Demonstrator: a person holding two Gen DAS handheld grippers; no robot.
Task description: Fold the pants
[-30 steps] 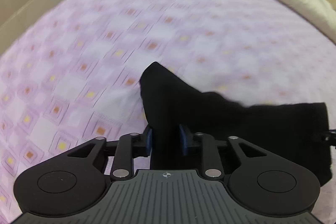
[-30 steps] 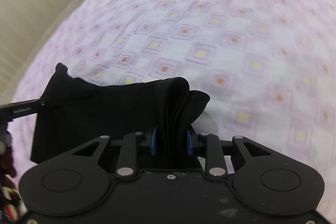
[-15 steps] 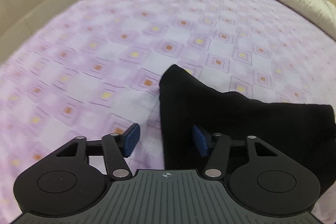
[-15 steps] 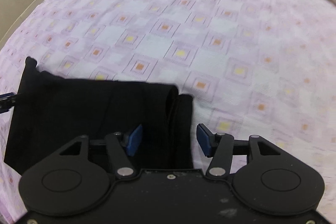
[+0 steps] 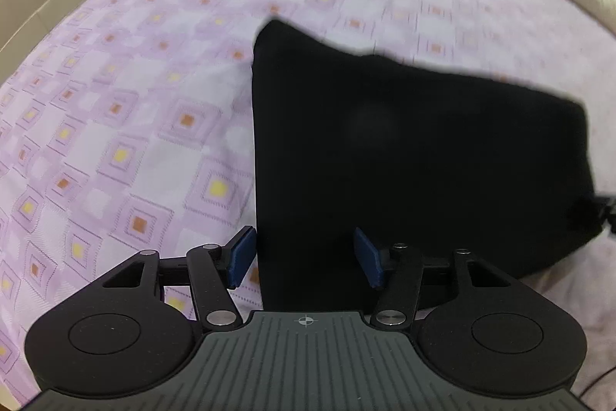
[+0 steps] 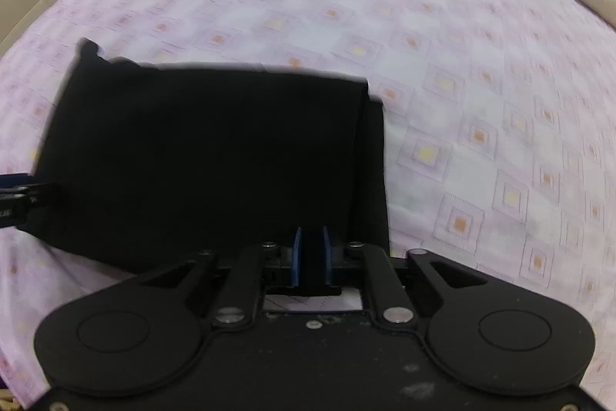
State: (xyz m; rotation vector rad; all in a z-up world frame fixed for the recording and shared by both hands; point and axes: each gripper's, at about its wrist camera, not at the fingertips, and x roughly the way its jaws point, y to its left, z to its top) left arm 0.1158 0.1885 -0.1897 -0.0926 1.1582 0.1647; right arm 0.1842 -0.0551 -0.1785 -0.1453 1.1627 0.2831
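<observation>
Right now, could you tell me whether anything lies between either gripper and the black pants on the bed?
Nothing visible does. The left gripper is open, its fingers straddling the near left edge of the folded black pants. The right gripper has its fingers nearly together at the near edge. Only the purple bedspread surrounds them.

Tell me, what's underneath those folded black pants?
The black pants lie on a bedsheet of lilac squares, which shows on every side of them. Whatever is directly beneath the cloth is covered, so nothing more can be told.
</observation>
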